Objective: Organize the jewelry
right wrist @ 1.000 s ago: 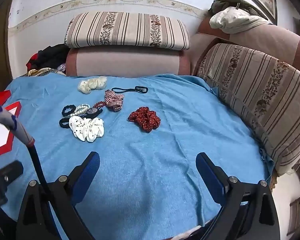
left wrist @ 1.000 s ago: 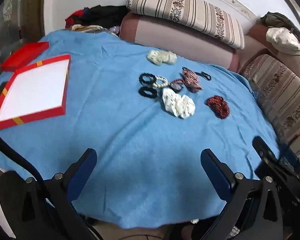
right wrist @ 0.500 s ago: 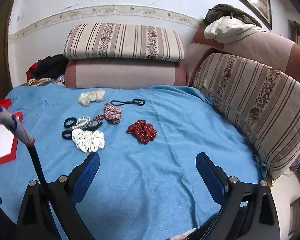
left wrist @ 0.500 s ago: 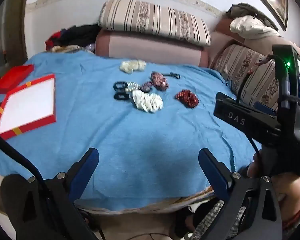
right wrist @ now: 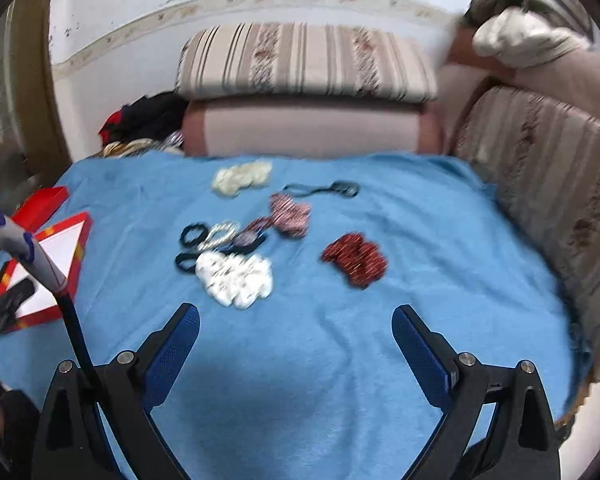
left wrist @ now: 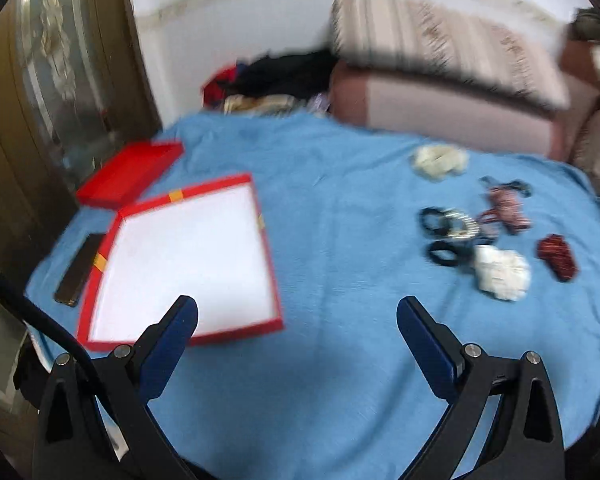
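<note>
**Both claws wide, nothing held; hair ties loose on blue cloth**

Left gripper (left wrist: 298, 312): blue-padded fingers spread wide, empty, above the blue cloth (left wrist: 340, 380). Its left finger (left wrist: 172, 336) overlaps the near edge of the open red box (left wrist: 260, 248), white inside, nothing in it. Just beyond the box, at its far-left corner, lies the red lid (left wrist: 130, 174); a dark flat bar (left wrist: 80, 270), maybe a phone, lies along the box's left side. Frame is motion-blurred.

Right gripper (right wrist: 296, 326): fingers also far apart, empty, above bare cloth. Nearest thing ahead is the white scrunchie (right wrist: 236, 278), w/ dark specks, just past the left finger tip.

Further out, the cluster, all on the cloth and well apart from the box:
- two black hair ties (right wrist: 192, 236), one behind the other, touching the white scrunchie's left side
- a pearly/silver bracelet-like ring (right wrist: 222, 232) btwn the ties & a dark-red small item, too blurred to name
- plaid red scrunchie (right wrist: 290, 212) behind those
- dark red scrunchie (right wrist: 354, 258) off to the right, on its own
- thin black elastic band (right wrist: 328, 189) further back
- cream scrunchie (right wrist: 242, 176) farthest back, near the cloth's far edge

Behind the cloth: a striped cushion (right wrist: 304, 64) atop a pink sofa section, striped sofa back at right, a clothes pile (right wrist: 148, 118) at left. A black cable w/ white sleeve crosses the right view's left edge.
</note>
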Action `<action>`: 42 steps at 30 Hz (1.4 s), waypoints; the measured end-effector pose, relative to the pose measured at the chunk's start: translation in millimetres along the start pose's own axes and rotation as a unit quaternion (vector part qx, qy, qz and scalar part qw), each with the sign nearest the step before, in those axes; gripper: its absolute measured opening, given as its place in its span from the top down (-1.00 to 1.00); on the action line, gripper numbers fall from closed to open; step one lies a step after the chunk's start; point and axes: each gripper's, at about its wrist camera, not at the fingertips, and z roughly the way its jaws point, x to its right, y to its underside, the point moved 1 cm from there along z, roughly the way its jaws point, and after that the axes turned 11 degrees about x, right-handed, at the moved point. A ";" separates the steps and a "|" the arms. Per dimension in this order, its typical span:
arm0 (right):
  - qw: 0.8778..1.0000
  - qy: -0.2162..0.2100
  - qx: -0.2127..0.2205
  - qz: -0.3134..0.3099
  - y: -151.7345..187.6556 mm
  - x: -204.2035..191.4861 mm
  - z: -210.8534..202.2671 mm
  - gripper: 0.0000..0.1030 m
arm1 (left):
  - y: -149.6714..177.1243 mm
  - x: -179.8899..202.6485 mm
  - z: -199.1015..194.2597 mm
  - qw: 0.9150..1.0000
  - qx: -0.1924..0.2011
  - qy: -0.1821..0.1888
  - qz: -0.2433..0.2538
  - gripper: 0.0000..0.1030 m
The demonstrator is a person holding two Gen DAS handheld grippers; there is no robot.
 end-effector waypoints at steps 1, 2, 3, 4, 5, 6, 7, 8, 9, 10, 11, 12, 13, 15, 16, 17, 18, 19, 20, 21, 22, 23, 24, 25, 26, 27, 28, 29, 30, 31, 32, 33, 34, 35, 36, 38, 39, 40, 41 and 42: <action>1.000 -0.002 -0.003 0.000 2.6 0.7 3.1 -0.92 | 0.5 -4.1 12.8 1.000 -0.011 -0.006 -0.005 -0.93; 1.000 -0.001 -0.004 -0.002 4.3 2.7 6.8 -0.92 | -2.5 -11.3 34.6 1.000 -0.025 -0.008 -0.013 -0.93; 1.000 0.003 -0.006 -0.003 5.0 4.8 10.7 -0.92 | -1.4 -13.3 46.6 0.999 -0.035 -0.014 -0.015 -0.93; 1.000 0.005 -0.007 -0.004 6.0 6.1 13.4 -0.92 | -1.7 -14.9 61.2 0.999 -0.046 -0.021 -0.014 -0.92; 1.000 0.007 -0.010 -0.004 7.0 8.4 16.9 -0.92 | -2.1 -13.8 72.4 0.998 -0.056 -0.017 -0.011 -0.87; 1.000 0.009 -0.013 -0.004 7.9 11.1 19.8 -0.92 | 0.0 -10.6 80.7 0.998 -0.063 -0.014 -0.006 -0.81; 1.000 0.013 -0.018 -0.003 9.0 13.8 23.6 -0.92 | 3.9 -8.2 87.7 0.997 -0.072 -0.016 -0.001 -0.59; 1.000 0.015 -0.023 -0.001 9.4 16.6 27.1 -0.92 | 6.5 -8.0 96.6 0.996 -0.088 -0.022 0.001 -0.24; 0.999 0.016 -0.027 0.001 10.3 19.0 30.9 -0.92 | 11.5 -9.8 107.6 0.993 -0.113 -0.025 -0.002 -0.01; 0.999 0.017 -0.031 0.004 10.2 21.6 33.6 -0.92 | 18.7 -4.6 112.7 0.991 -0.130 -0.025 -0.008 0.50; 0.999 0.019 -0.033 0.006 10.4 23.9 36.2 -0.92 | 27.0 -6.5 118.9 0.987 -0.156 -0.020 -0.018 0.86; 0.999 0.021 -0.034 0.008 10.9 25.5 38.1 -0.92 | 31.7 -7.3 121.3 0.986 -0.166 -0.022 -0.020 0.85; 0.999 0.023 -0.037 0.009 10.8 26.6 40.0 -0.92 | 37.9 -8.3 118.4 0.986 -0.164 -0.021 -0.021 0.85; 0.999 0.023 -0.044 0.008 10.4 27.9 45.0 -0.92 | 45.0 -8.4 109.8 0.987 -0.157 -0.027 -0.013 0.85; 0.999 0.022 -0.048 0.006 10.4 27.4 47.2 -0.92 | 49.0 -9.1 104.3 0.987 -0.158 -0.032 -0.011 0.86; 0.998 0.022 -0.052 0.003 9.7 27.0 49.6 -0.92 | 52.4 -11.2 99.6 0.987 -0.159 -0.033 -0.016 0.85; 0.998 0.022 -0.059 -0.001 7.7 27.0 52.1 -0.92 | 56.1 -14.1 94.7 0.986 -0.162 -0.031 -0.022 0.84; 0.998 0.022 -0.060 -0.002 6.4 26.8 52.7 -0.92 | 59.0 -15.8 89.7 0.986 -0.164 -0.031 -0.028 0.82; 0.998 0.018 -0.061 -0.003 3.1 27.0 53.1 -0.92 | 59.0 -17.4 84.9 0.985 -0.167 -0.035 -0.030 0.81; 0.998 0.016 -0.060 -0.006 -0.4 26.7 53.4 -0.92 | 60.1 -18.6 80.2 0.985 -0.167 -0.038 -0.029 0.81; 0.998 0.017 -0.058 -0.013 -4.3 25.8 53.4 -0.92 | 59.9 -20.1 74.9 0.985 -0.166 -0.041 -0.026 0.81; 0.998 0.022 -0.054 -0.020 -8.4 24.6 54.0 -0.92 | 58.8 -20.5 65.5 0.986 -0.160 -0.041 -0.022 0.81; 0.998 0.028 -0.049 -0.024 -14.2 24.1 53.8 -0.92 | 53.3 -18.0 52.5 0.988 -0.148 -0.039 -0.019 0.81; 0.998 0.029 -0.043 -0.022 -19.1 23.3 52.6 -0.92 | 47.3 -17.6 44.8 0.990 -0.137 -0.037 -0.019 0.80; 0.999 0.027 -0.034 -0.017 -25.6 23.3 49.7 -0.92 | 39.3 -12.8 31.1 0.992 -0.120 -0.036 -0.019 0.68; 0.999 0.024 -0.022 -0.012 -32.4 23.8 45.1 -0.92 | 31.4 -7.2 19.5 0.994 -0.106 -0.030 -0.020 0.59; 1.000 0.020 -0.003 -0.008 -39.9 24.6 38.0 -0.92 | 23.7 -0.2 9.0 0.995 -0.089 -0.023 -0.022 0.39; 1.000 0.019 0.015 -0.008 -45.5 25.2 31.3 -0.92 | 16.9 5.5 1.6 0.997 -0.075 -0.018 -0.023 0.23; 0.999 0.019 0.032 -0.010 -50.1 26.4 24.7 -0.92 | 7.8 13.3 -10.6 0.998 -0.053 -0.014 -0.022 0.17; 0.998 0.023 0.052 -0.013 -54.5 29.0 17.1 -0.92 | -1.4 22.1 -22.1 0.999 -0.030 -0.011 -0.014 0.06; 0.997 0.030 0.067 -0.017 -58.0 32.3 10.9 -0.92 | -8.0 26.9 -29.0 1.000 -0.017 -0.009 -0.008 -0.03; 0.996 0.036 0.078 -0.021 -61.5 35.9 6.0 -0.92 | -15.9 34.3 -39.0 1.000 0.002 -0.008 0.001 -0.09; 0.995 0.040 0.085 -0.021 -63.7 40.6 2.2 -0.92 | -22.3 40.8 -47.8 1.000 0.018 -0.003 0.005 -0.25; 0.995 0.041 0.092 -0.015 -66.0 47.8 -1.5 -0.92 | -26.6 46.2 -53.6 1.000 0.031 0.005 0.005 -0.40; 0.995 0.036 0.098 -0.006 -66.8 56.2 -4.0 -0.92 | -29.5 51.5 -57.6 0.999 0.041 0.015 0.005 -0.44; 0.995 0.033 0.094 0.017 -65.1 70.4 -2.2 -0.92 | -32.9 65.2 -58.4 0.998 0.051 0.033 0.014 -0.47; 0.996 0.035 0.076 0.033 -60.0 80.0 6.0 -0.92 | -29.7 73.3 -58.3 0.998 0.051 0.043 0.021 -0.48; 0.997 0.029 0.055 0.048 -52.2 87.5 13.7 -0.92 | -27.1 81.1 -56.2 0.997 0.049 0.051 0.027 -0.48; 0.997 0.024 0.043 0.062 -45.1 91.2 18.3 -0.92 | -22.8 88.2 -51.6 0.997 0.042 0.062 0.032 -0.48; 0.996 0.021 0.029 0.078 -35.1 97.4 25.4 -0.89 | -17.0 95.7 -46.3 0.996 0.030 0.072 0.033 -0.48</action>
